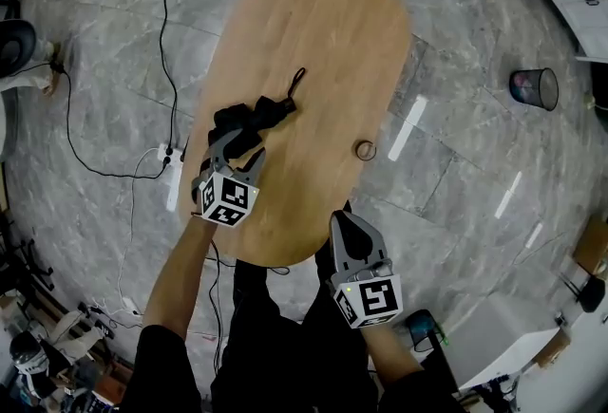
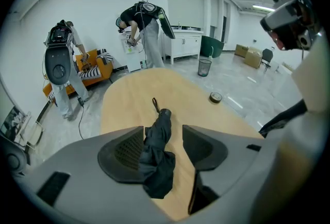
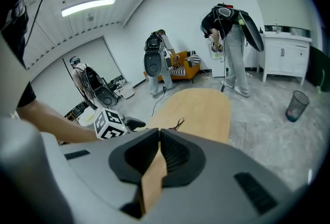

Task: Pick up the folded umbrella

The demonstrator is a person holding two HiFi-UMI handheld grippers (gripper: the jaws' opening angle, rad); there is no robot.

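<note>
Now — folded umbrella (image 2: 157, 153) between parted left tongs (image 2: 163, 131) | right tongs (image 3: 158, 133) closed

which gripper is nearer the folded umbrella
Left. The left gripper hangs over the folded umbrella, open jaws astride it; the right gripper, jaws shut, is by the near end of the table.

Black umbrella (image 2: 160, 140); tan table (image 1: 313, 31); grey floor (image 1: 456, 145).

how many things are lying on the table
2: the folded umbrella by the left gripper's open jaws, and a tape roll near the table's right edge in the head view.
</note>
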